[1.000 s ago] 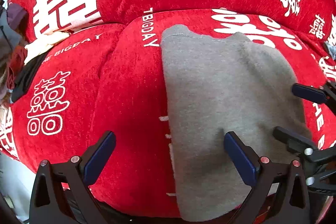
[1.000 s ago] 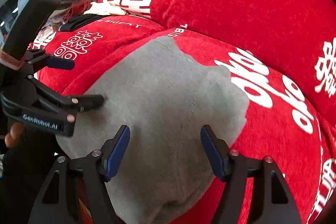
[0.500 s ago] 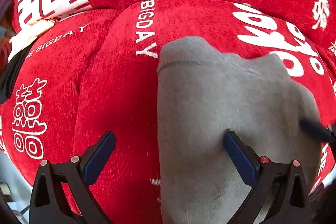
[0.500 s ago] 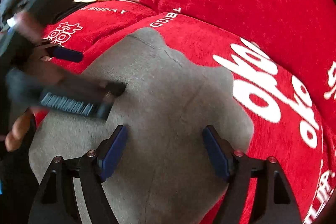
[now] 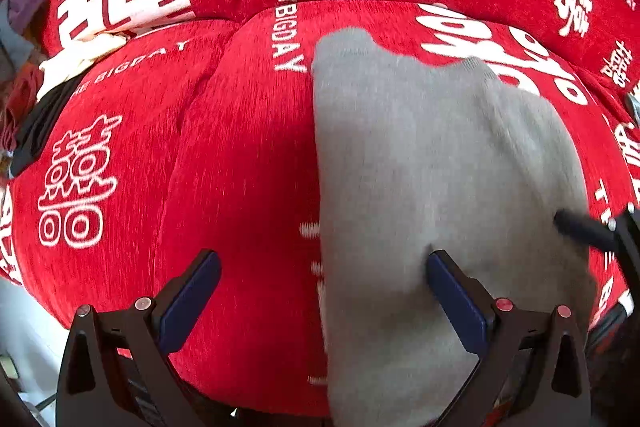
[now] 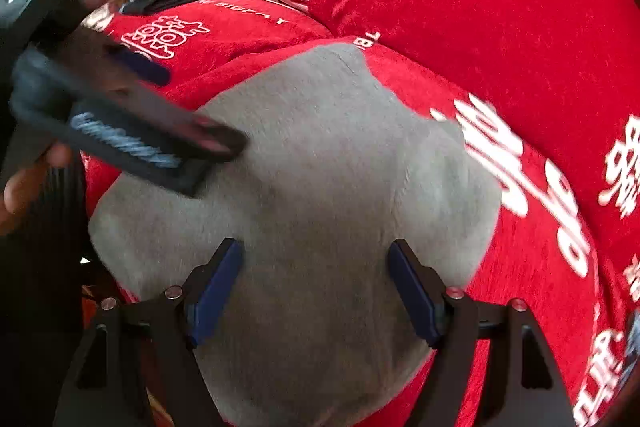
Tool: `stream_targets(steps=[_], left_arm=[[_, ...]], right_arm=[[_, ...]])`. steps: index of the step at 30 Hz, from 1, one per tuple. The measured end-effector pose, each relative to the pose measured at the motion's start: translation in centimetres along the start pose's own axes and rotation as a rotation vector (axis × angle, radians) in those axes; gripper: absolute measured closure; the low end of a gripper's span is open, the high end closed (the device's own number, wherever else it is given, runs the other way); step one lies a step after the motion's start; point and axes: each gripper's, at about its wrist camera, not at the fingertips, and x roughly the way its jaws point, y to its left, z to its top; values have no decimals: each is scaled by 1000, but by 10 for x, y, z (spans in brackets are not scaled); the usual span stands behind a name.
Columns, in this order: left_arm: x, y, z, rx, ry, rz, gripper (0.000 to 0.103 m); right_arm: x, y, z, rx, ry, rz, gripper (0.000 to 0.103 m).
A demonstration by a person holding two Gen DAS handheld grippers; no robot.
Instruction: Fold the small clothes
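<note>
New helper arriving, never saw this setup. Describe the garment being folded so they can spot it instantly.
Find the red sofa cover printed with white characters. On its nearer cushion lies the grey garment, flat beneath both grippers. It is the only plain grey piece; the other clothes sit heaped at the far left.

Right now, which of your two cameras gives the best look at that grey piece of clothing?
The right wrist view: the grey garment lies mid-frame on the red cover, with its far and right edges in sight. The left wrist view shows the same garment pushed to the right, blurred, and running off the bottom edge.
</note>
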Motion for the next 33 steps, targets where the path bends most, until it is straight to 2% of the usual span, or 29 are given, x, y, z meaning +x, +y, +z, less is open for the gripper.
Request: stream_targets(steps=[3, 13, 17, 20, 22, 26, 29, 31, 33], left_arm=[[-1, 3, -10, -7, -7, -10, 0], [-6, 2, -32, 3, -14, -11, 0], [-6, 7, -38, -19, -8, -24, 0], [-13, 6, -42, -15, -9, -6, 0], [-22, 2, -44, 9, -31, 8, 0], [-22, -3, -44, 45, -38, 56, 0], [-18, 2, -45, 14, -19, 41, 0], [-18, 4, -45, 14, -15, 41, 0], [-17, 2, -45, 26, -7, 54, 0]], right_arm=[[-7, -7, -10, 31, -6, 15, 24], [-19, -2, -36, 8, -2, -32, 22], [-21, 0, -42, 6, 14, -44, 21], [-22, -1, -45, 20, 61, -45, 21], [-30, -3, -44, 39, 62, -47, 21], [-45, 0, -32, 18, 5, -57, 21], [-35, 1, -18, 17, 3, -47, 21], [-19, 1, -11, 30, 31, 6, 21], [-1, 2, -11, 20, 59, 35, 14]])
